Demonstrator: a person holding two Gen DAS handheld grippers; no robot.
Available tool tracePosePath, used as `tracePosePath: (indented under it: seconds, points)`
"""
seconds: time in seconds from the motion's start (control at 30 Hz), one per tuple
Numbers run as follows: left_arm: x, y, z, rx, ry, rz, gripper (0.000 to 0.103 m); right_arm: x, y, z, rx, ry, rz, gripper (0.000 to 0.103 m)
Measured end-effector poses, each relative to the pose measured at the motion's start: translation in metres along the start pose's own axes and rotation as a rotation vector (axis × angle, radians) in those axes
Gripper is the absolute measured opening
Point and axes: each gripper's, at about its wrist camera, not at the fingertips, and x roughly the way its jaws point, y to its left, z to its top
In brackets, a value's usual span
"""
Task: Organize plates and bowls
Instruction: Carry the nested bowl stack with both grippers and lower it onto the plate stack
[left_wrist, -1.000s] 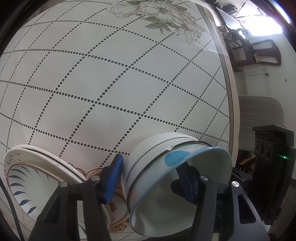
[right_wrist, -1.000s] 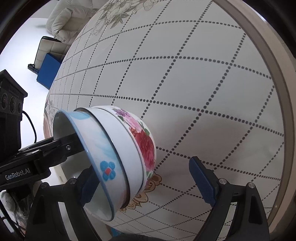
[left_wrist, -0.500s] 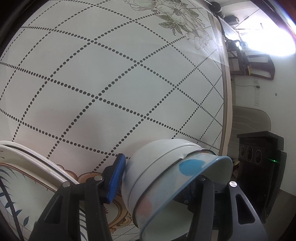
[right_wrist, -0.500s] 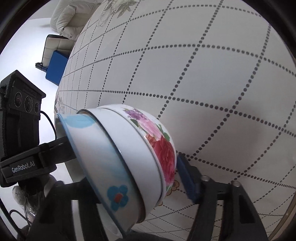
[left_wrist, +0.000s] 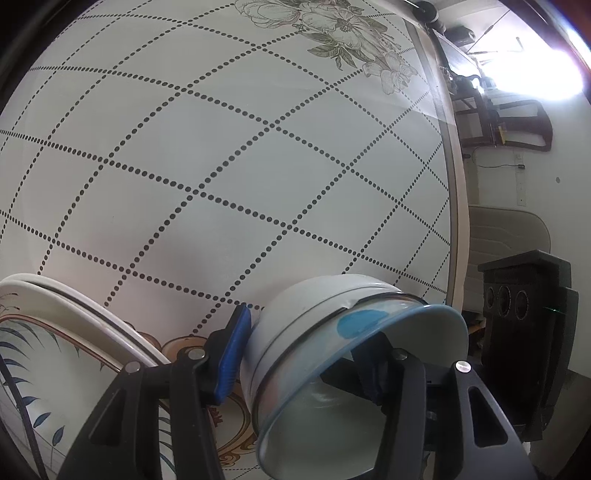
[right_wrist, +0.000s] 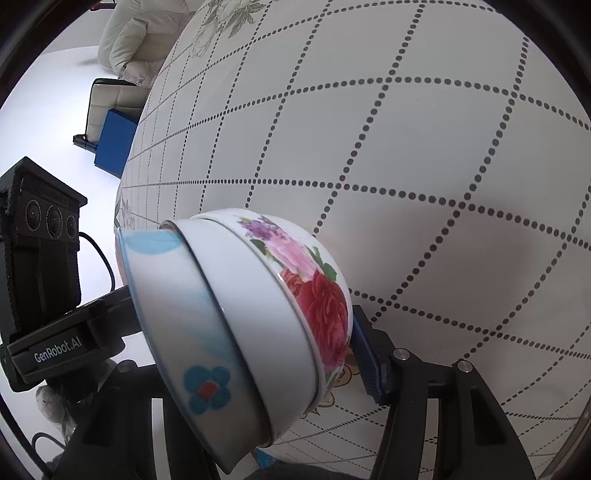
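Note:
A stack of three nested bowls is held tilted on its side above the table: a blue-patterned bowl (right_wrist: 184, 332) on the inside, a plain white one (right_wrist: 258, 332) in the middle, a rose-patterned one (right_wrist: 317, 295) outermost. My left gripper (left_wrist: 306, 358) is shut on the stack (left_wrist: 314, 332), one finger outside, one inside the rim. My right gripper (right_wrist: 258, 369) is shut on the same stack, its right finger (right_wrist: 369, 365) against the rose bowl; its left finger is hidden. A stack of leaf-patterned plates (left_wrist: 55, 339) lies at the lower left.
The table (left_wrist: 221, 166) has a white cloth with a dotted diamond grid and flower prints. Its edge (left_wrist: 452, 184) runs down the right. A black speaker box (left_wrist: 524, 314), chairs and a sofa (right_wrist: 140, 37) stand beyond the table.
My right gripper has closed from open onto the bowl stack. The stack has shifted slightly with both grippers; the plates moved left in the left wrist view.

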Motion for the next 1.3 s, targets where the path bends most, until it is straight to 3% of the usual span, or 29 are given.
tracePosePath:
  seconds: [0.47, 0.83, 1.07, 1.3]
  points:
    - [-0.016, -0.017, -0.001, 0.031, -0.019, 0.019, 0.048, -0.016, -0.005, -0.010, 0.030, 0.006, 0.056, 0.059]
    - [-0.054, -0.019, -0.009, 0.042, -0.071, 0.037, 0.048, -0.033, 0.028, -0.012, -0.014, -0.001, 0.079, 0.059]
    - [-0.085, 0.001, -0.022, 0.018, -0.105, 0.054, 0.048, -0.035, 0.068, -0.018, -0.066, 0.016, 0.085, 0.059]
    - [-0.112, 0.047, -0.040, -0.052, -0.139, 0.059, 0.048, -0.015, 0.113, -0.031, -0.116, 0.070, 0.089, 0.059]
